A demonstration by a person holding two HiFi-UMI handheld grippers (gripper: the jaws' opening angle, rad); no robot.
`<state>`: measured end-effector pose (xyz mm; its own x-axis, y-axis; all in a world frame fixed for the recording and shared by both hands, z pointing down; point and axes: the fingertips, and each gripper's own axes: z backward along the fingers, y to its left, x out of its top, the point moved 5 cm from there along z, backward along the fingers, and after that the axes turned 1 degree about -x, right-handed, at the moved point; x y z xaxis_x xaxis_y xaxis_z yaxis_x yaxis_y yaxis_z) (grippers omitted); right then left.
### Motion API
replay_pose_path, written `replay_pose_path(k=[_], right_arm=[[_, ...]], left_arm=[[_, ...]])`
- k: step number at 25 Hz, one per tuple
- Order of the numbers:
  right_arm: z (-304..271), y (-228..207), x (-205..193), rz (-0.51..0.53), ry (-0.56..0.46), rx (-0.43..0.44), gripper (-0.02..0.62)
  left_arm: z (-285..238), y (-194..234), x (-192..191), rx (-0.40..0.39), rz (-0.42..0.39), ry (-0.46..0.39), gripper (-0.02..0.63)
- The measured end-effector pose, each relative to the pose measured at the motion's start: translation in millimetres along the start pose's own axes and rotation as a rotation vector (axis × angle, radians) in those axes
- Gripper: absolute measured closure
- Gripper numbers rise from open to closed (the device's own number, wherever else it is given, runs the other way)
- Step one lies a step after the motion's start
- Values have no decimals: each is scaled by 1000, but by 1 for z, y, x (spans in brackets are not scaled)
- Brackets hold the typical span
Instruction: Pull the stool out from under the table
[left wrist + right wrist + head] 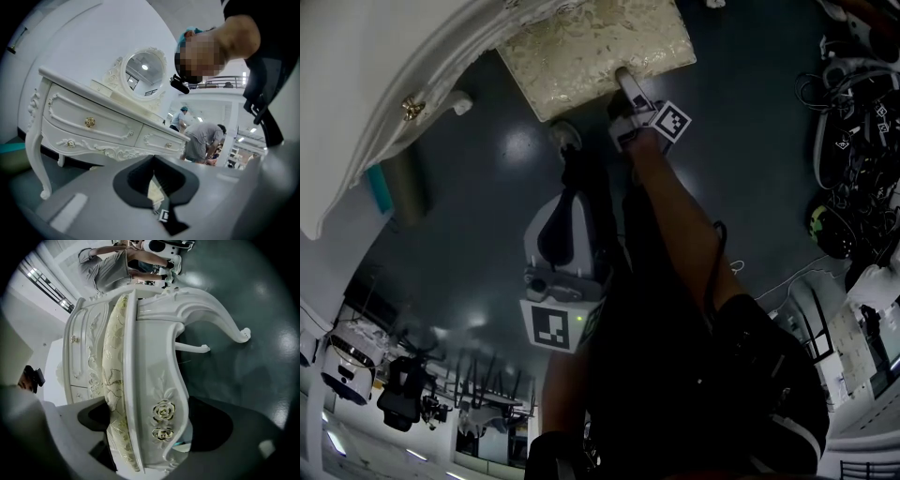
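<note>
The stool (591,47) has a cream floral cushion and a white carved frame; it stands on the dark floor beside the white dressing table (384,75). My right gripper (626,86) is shut on the stool's near edge. In the right gripper view the cushion (112,362) and the rose-carved seat frame (161,413) fill the space between the jaws of that gripper (150,427), a pad on each side. My left gripper (570,173) hangs lower, off the stool, holding nothing. In its own view the left gripper (157,187) has its jaws together and faces the table's drawers (93,122).
An oval mirror (143,72) stands on the table. A teal and olive object (394,183) lies by the table's leg (461,101). Cables and equipment (853,141) crowd the floor at the right. People (201,138) work in the background.
</note>
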<state>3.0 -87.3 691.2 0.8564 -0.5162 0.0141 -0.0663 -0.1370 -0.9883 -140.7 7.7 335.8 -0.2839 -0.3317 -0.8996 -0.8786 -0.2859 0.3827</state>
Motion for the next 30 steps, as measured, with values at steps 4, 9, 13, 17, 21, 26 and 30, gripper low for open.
replay_pose_path(k=[4,9,13,17,21,26,30], right_arm=[[27,-5,-5,-3,9,4,89],[59,-12,-12,5,29,-1,89],[85,-17,-16,6,45,-8,90],[109,-23,-17,14,78,-2,91],[126,-25,-21,15,86,8,91],[153,-29,-34,7,101,4,91],[181,-34,-39,3,99,9,91]], left_arm=[[12,-18,-6,13,-6,-15,597],[34,-37,-11,43,-20,-27,597],[53,-47,-14,79,-19,-35,597],[67,-59,-21,104,-8,-39,597],[80,-65,-29,112,10,-29,597],[98,-67,-40,105,20,-18,597],[109,-69,-51,73,26,-20,597]])
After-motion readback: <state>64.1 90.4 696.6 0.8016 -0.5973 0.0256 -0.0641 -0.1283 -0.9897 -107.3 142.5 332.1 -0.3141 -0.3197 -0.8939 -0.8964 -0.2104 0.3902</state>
